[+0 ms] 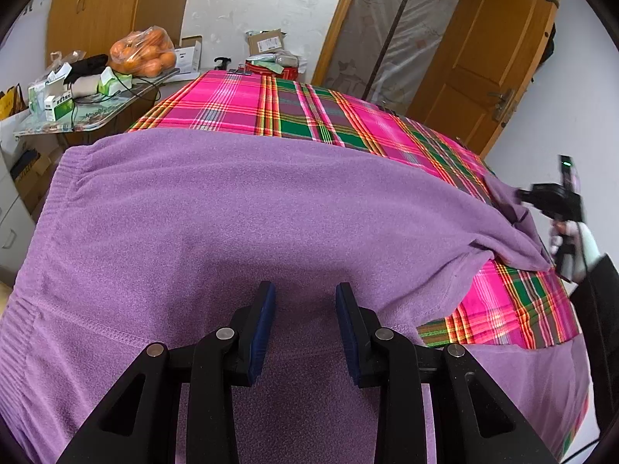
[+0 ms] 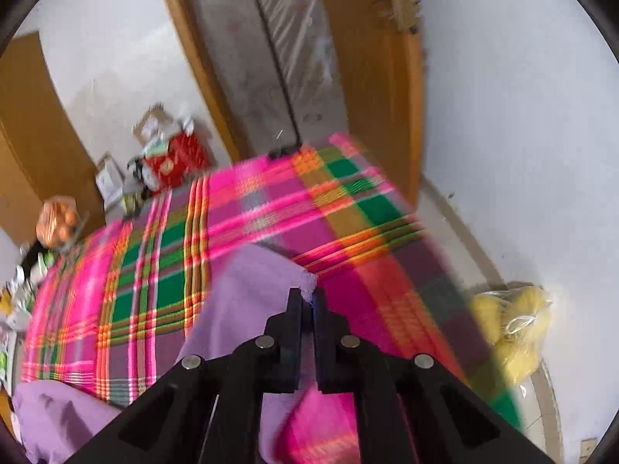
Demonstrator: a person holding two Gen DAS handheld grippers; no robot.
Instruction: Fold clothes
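Note:
A purple fleece garment [image 1: 232, 212] lies spread over a table covered with a pink and green plaid cloth [image 1: 240, 104]. My left gripper [image 1: 305, 301] hovers over the garment's near part. Its blue pads stand apart and only flat fabric shows below the gap. At the right table edge my right gripper [image 1: 520, 195] is shut on the end of a purple sleeve and holds it a little above the cloth. In the blurred right wrist view the right gripper [image 2: 308, 295] pinches a corner of the purple fabric [image 2: 251, 282] over the plaid cloth [image 2: 154, 270].
A glass side table [image 1: 96, 120] at the back left carries a bag of oranges [image 1: 143, 52] and small boxes. A red tin [image 1: 278, 69] stands at the table's far end, with a wooden door [image 1: 491, 58] beyond. A yellow bag [image 2: 510, 328] lies on the floor at the right.

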